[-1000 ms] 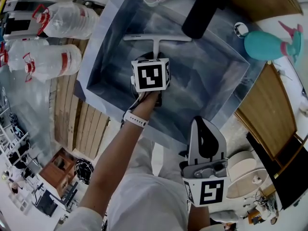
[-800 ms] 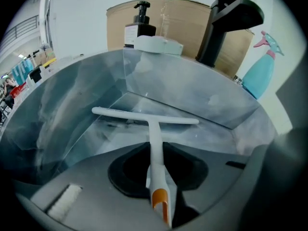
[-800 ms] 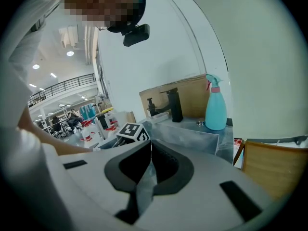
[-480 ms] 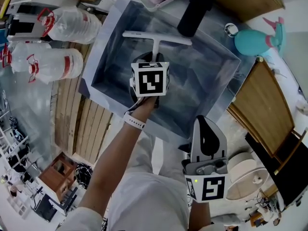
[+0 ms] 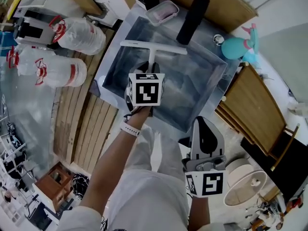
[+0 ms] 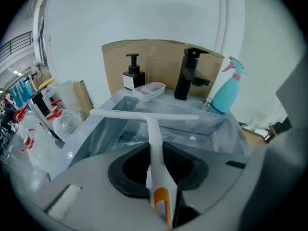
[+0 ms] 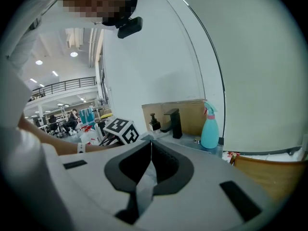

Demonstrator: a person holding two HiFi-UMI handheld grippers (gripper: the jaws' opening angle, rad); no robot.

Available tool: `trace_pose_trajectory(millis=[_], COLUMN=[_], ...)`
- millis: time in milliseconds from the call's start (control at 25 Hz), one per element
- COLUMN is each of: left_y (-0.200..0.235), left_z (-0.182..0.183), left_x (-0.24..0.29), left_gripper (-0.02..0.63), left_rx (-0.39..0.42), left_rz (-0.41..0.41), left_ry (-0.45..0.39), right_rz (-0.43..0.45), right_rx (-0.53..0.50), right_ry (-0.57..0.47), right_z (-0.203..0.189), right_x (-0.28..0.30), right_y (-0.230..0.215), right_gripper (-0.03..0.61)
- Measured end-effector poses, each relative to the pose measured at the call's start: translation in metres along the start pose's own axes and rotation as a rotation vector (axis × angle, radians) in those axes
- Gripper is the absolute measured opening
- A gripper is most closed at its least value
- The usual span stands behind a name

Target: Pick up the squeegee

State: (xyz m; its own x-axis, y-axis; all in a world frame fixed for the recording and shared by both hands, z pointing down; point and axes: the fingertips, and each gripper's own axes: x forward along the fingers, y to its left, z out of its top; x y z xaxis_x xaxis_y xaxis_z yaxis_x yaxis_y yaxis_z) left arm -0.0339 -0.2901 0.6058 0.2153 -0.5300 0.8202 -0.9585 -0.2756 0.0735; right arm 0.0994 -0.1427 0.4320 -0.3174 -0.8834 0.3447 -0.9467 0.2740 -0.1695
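Your left gripper [image 6: 155,170] has come up since a second ago, and the squeegee [image 6: 153,124] has risen with it. Its handle is clamped between the jaws and its blade hangs above the sink [image 5: 113,61], toward the far edge. The pick-up looks essentially done. Your right gripper [image 7: 150,165] hangs closed and empty. No writing can be read — labels on the bottles [image 5: 57,71] are too small.

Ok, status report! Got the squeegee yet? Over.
Left tool shut on squeegee handle. Squeegee over the sink. Right tool shut, empty. Nothing blocking.
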Motion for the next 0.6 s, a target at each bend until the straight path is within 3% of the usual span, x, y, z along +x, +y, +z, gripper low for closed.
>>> trace_pose_trajectory(millis=[240, 600], left_y=[0.005, 0.011], left_z=[0.018, 0.010], left_x=[-0.055, -0.137], left_gripper=[0.081, 0.080], left_rx=[0.013, 0.078], left_rz=[0.000, 0.000], left_ry=[-0.069, -0.125], right_rz=[-0.010, -0.009], right_rx=[-0.036, -0.089], right_ry=[-0.050, -0.109], right_z=[0.030, 0.067], right_x=[-0.026, -0.061], right_y=[0.017, 0.038], right_gripper=[0.006, 0.006])
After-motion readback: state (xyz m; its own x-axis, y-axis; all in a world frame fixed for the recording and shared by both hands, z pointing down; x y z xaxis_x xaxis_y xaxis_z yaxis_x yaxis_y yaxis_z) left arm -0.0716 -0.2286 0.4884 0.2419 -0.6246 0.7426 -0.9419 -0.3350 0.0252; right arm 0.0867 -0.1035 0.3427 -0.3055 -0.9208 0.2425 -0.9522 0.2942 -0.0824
